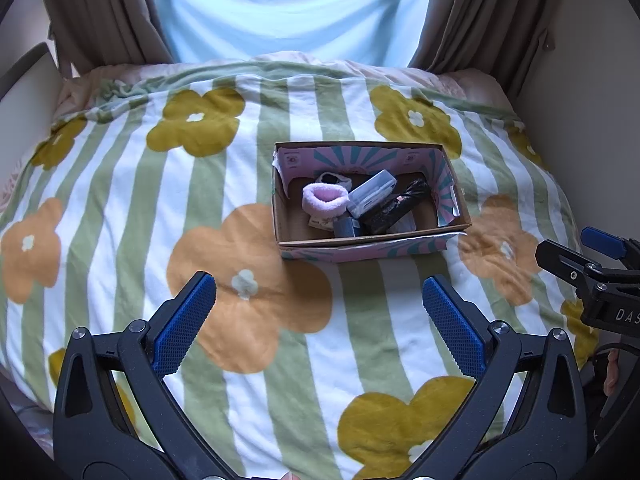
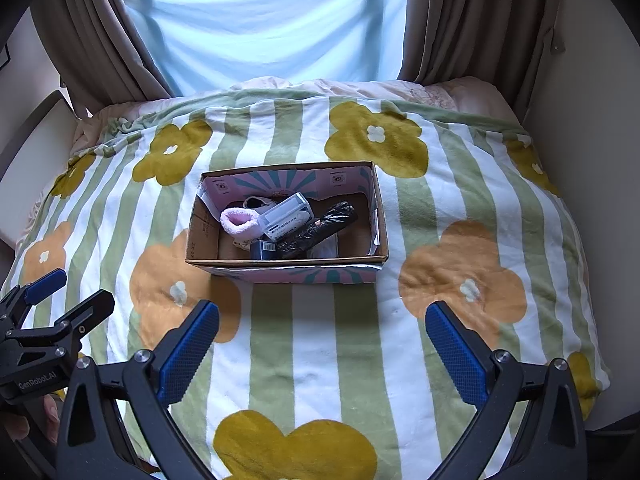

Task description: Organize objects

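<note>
An open cardboard box (image 1: 456, 216) (image 2: 200, 236) sits on the flowered blanket ahead of both grippers. Inside it lie a pink fluffy band (image 1: 325, 199) (image 2: 239, 222), a clear plastic case (image 1: 371, 193) (image 2: 286, 216), a black wrapped roll (image 1: 396, 207) (image 2: 320, 230), a small dark box (image 1: 347, 227) (image 2: 263, 250) and a white-and-black fabric item (image 1: 332, 179) (image 2: 256, 202). My left gripper (image 1: 319, 300) is open and holds nothing, well short of the box. My right gripper (image 2: 322, 328) is also open and holds nothing, near the blanket's front.
The striped blanket (image 1: 120, 208) (image 2: 440, 208) covers a bed between pale walls. Brown curtains (image 1: 100, 12) (image 2: 460, 16) and a light blue sheet (image 1: 288, 4) (image 2: 272, 20) hang behind. A person's hand (image 2: 24, 420) holds the left gripper at the lower left.
</note>
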The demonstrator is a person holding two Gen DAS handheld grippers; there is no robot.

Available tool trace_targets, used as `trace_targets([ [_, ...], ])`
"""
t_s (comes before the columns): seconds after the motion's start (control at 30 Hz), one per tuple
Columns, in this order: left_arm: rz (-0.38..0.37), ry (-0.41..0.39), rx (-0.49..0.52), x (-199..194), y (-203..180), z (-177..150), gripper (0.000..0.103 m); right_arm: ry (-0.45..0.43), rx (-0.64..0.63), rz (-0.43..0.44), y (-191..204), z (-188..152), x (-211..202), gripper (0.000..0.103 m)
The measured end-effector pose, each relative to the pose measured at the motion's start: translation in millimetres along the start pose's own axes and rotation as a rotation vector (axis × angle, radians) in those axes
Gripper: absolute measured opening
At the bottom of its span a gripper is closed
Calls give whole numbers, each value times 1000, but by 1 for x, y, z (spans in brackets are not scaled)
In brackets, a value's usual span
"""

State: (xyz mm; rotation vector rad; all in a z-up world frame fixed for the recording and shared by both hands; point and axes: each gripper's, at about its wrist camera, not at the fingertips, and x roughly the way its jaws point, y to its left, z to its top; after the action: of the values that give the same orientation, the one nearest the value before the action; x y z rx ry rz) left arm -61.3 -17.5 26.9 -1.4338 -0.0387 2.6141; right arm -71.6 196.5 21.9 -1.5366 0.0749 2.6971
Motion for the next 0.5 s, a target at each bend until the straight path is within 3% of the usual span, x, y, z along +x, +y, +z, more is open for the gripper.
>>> trace_targets([
  [0.5, 7, 1, 11, 0, -3, 0, 103, -4, 2, -2, 1, 0, -3, 103],
])
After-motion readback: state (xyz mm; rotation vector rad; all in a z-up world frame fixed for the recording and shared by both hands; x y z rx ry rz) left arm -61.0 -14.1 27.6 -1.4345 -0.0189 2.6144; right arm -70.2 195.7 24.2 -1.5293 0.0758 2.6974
